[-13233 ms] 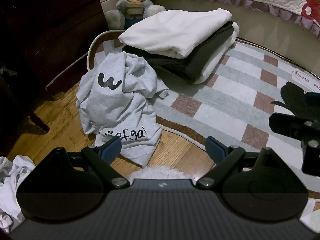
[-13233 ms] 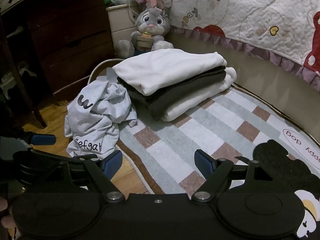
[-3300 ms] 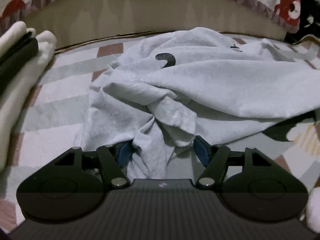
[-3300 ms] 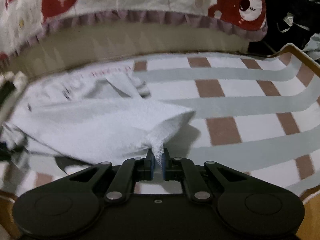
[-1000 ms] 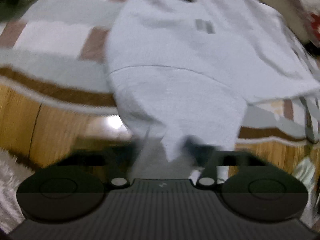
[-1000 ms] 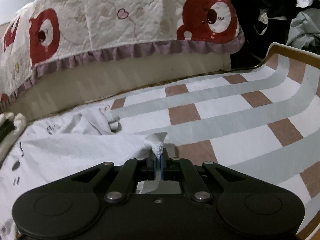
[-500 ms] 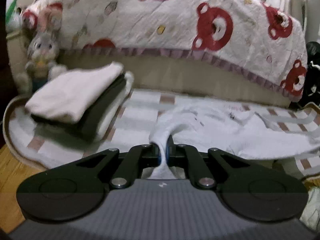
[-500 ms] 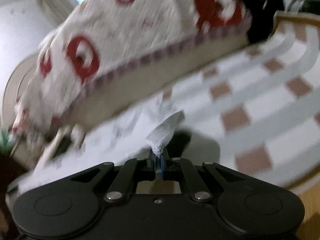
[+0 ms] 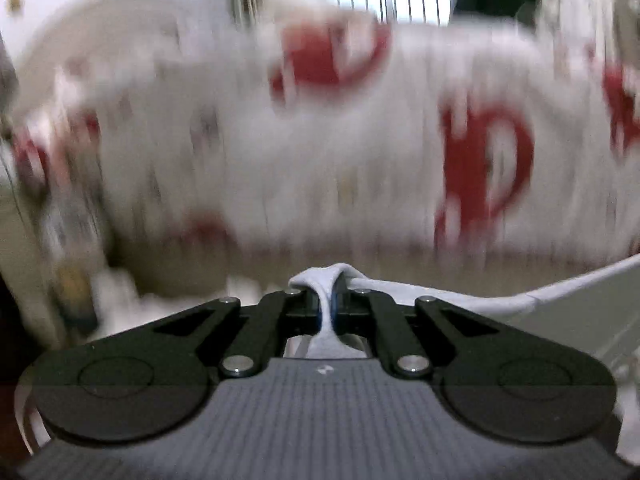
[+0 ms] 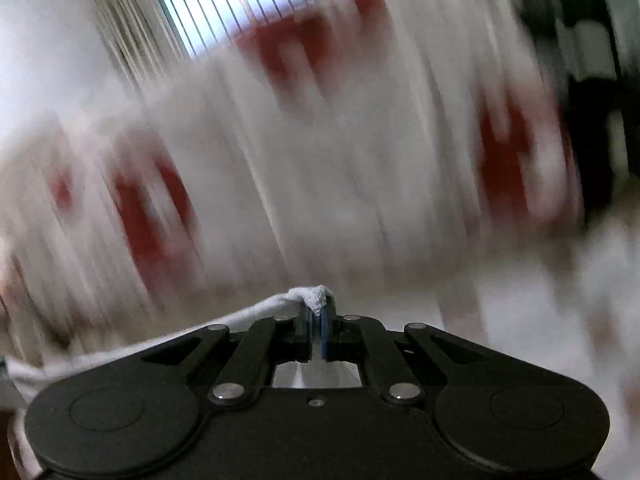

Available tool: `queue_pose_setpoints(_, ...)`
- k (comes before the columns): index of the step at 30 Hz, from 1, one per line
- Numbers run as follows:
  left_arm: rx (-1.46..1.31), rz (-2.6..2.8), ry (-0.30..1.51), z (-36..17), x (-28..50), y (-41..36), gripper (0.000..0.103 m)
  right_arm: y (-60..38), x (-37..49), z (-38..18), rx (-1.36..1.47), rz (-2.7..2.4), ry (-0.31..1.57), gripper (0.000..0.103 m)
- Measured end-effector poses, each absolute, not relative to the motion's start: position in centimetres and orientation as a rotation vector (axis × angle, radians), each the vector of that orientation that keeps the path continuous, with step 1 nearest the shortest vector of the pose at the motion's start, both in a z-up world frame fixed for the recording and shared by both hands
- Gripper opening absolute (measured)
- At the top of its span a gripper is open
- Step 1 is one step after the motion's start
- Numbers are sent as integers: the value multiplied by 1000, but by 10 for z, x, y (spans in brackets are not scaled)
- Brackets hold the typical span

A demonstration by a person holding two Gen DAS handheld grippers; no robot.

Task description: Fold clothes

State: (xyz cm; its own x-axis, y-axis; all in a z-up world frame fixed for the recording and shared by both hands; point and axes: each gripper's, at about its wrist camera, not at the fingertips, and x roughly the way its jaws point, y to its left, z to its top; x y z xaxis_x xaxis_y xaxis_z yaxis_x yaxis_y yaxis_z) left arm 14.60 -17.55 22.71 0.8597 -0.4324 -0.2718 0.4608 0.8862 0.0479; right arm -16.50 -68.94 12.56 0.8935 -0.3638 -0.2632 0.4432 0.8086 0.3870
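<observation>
Both views are heavily blurred by motion. My left gripper (image 9: 327, 303) is shut on a bunched fold of the light grey T-shirt (image 9: 460, 300), whose taut edge runs off to the right. My right gripper (image 10: 317, 316) is shut on another pinched bit of the same T-shirt (image 10: 256, 312); its edge stretches away to the left and down. The shirt hangs stretched between the two grippers, and most of it is hidden below the gripper bodies.
A white quilt with red bear prints (image 9: 360, 140) fills the background, seen again as the quilt (image 10: 320, 160) in the right wrist view. A bright window with vertical bars (image 10: 224, 4) is above it. Dark clothing (image 10: 592, 92) sits at the far right.
Both grippers have swung sharply upward with the shirt; the rug and the folded stack have dropped out of view and the quilt and window now fill the frames.
</observation>
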Motion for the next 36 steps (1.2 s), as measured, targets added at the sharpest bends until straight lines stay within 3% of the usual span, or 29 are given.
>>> queue_pose_setpoints(3, 20, -475, 61, 290, 110, -148, 3, -653, -202, 223, 251, -444, -72, 4)
queue_pose_setpoints(5, -37, -508, -13, 311, 82, -126, 3, -639, -235, 244, 232, -416, -172, 4)
queue_pose_setpoints(8, -42, -565, 11, 297, 47, -99, 3, -623, -276, 255, 231, -385, -241, 4)
queue_pose_setpoints(11, -70, -634, 211, 222, 31, -86, 3, -623, -296, 198, 270, -406, -112, 4)
queue_pose_setpoints(18, 13, -574, 709, -8, 11, -103, 3, -635, -310, -19, 436, -469, 341, 4)
queue_pose_setpoints(22, 68, -538, 846, -67, -5, -107, 3, -640, -317, -133, 513, -494, 587, 4)
queue_pose_setpoints(28, 149, -550, 849, -57, -14, -116, 3, -638, -313, -159, 452, -481, 703, 4)
queue_pose_setpoints(36, 193, -599, 851, -45, -39, -103, 3, -619, -352, -101, 326, -507, 579, 3)
